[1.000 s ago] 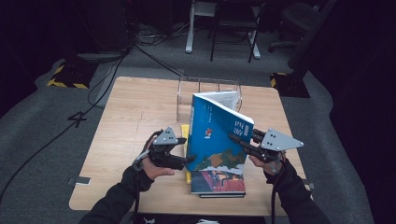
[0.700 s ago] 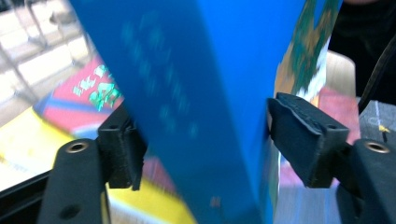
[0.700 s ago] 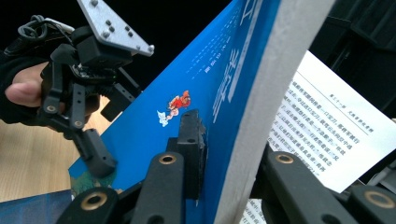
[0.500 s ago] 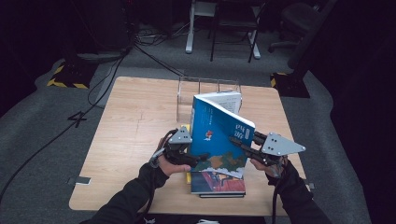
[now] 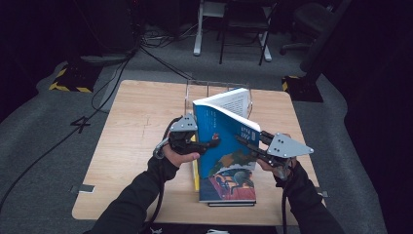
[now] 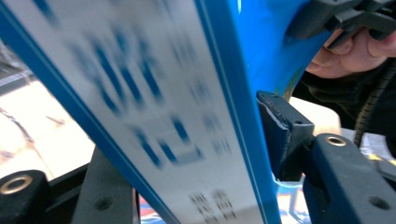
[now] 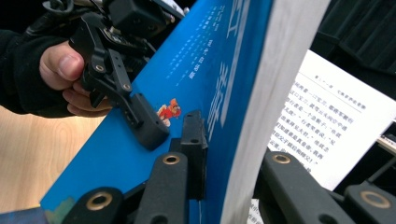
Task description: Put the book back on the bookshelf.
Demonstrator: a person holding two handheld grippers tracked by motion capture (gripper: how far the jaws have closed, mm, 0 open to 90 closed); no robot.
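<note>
We have the blue book lifted, both grippers clamped on it: left gripper at its spine edge, right gripper at its page edge. It hangs above another book by the tabletop's near edge; setting it in the clear stand seems left.

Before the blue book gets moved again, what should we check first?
1. Left gripper shut on the blue book: ok; in the left gripper view its jaws sit on either side of the spine edge.
2. Right gripper shut on the page edge: ok; the right gripper view shows a jaw on each side.
3. Book lifted off the book lying flat beneath: cannot tell.
4. Book tilted, not upright: not ok if it must stand straight.
5. Clear stand behind is free to take it: cannot tell, the book hides much of it.
6. Table around is uncluttered: ok.
</note>
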